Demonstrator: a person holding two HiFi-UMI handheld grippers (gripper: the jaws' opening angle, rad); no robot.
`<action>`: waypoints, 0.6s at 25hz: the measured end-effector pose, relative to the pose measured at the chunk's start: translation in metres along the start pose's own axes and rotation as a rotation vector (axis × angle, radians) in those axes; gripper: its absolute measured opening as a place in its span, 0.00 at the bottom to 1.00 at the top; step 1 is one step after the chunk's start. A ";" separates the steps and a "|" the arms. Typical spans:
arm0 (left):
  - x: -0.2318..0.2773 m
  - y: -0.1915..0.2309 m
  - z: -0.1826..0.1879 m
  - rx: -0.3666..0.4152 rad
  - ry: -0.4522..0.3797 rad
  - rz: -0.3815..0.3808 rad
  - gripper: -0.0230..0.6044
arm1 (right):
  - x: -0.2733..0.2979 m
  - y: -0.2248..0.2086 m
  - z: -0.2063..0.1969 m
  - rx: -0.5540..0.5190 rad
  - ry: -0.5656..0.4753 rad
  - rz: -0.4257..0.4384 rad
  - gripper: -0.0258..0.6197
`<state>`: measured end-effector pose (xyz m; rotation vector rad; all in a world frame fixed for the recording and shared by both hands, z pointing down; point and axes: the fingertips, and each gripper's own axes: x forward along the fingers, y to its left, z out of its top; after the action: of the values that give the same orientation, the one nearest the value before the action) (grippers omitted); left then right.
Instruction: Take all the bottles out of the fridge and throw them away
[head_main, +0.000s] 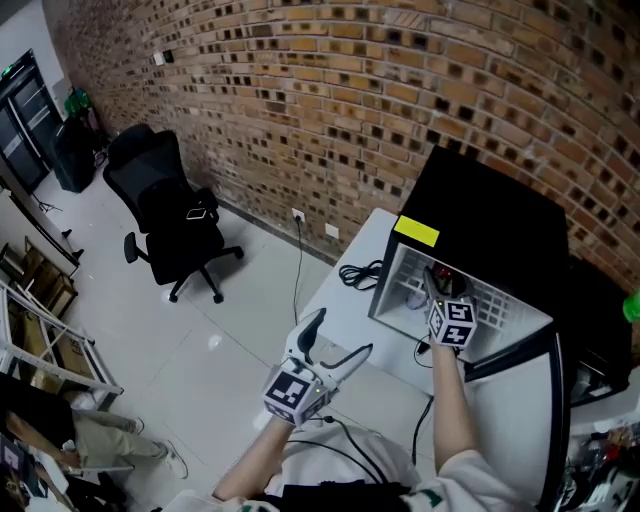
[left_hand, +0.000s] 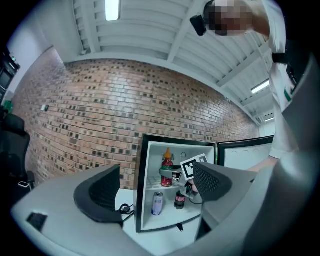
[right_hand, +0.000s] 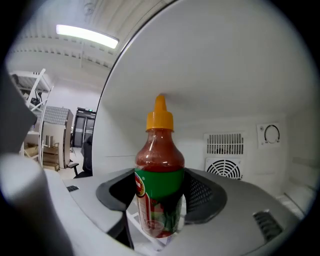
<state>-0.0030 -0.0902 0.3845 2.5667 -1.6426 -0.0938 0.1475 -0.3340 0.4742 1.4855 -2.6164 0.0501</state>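
On the upper shelf of the open black mini fridge stands a red sauce bottle with an orange cap and a green label. My right gripper reaches inside, and its dark pads sit against both sides of the label, shut on the bottle. From the left gripper view the same bottle shows on the shelf, with a small dark cola bottle and a can on the floor of the fridge. My left gripper hangs open and empty in front of the table, well away from the fridge.
The fridge stands on a white table against a brick wall; its door swings open at the right. A coiled black cable lies to the left of the fridge. A black office chair stands on the floor at the left.
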 end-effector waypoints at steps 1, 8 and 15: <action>0.002 -0.001 -0.003 0.004 0.002 -0.015 0.74 | -0.007 0.000 0.000 0.013 -0.002 -0.004 0.49; 0.015 -0.007 -0.022 0.021 0.006 -0.117 0.74 | -0.071 -0.001 0.002 0.060 -0.018 -0.060 0.49; 0.029 -0.018 -0.029 0.002 0.016 -0.203 0.74 | -0.148 0.005 0.005 0.128 -0.042 -0.119 0.49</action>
<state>0.0286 -0.1073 0.4111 2.7205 -1.3733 -0.0861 0.2181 -0.2059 0.4497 1.6983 -2.5950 0.1795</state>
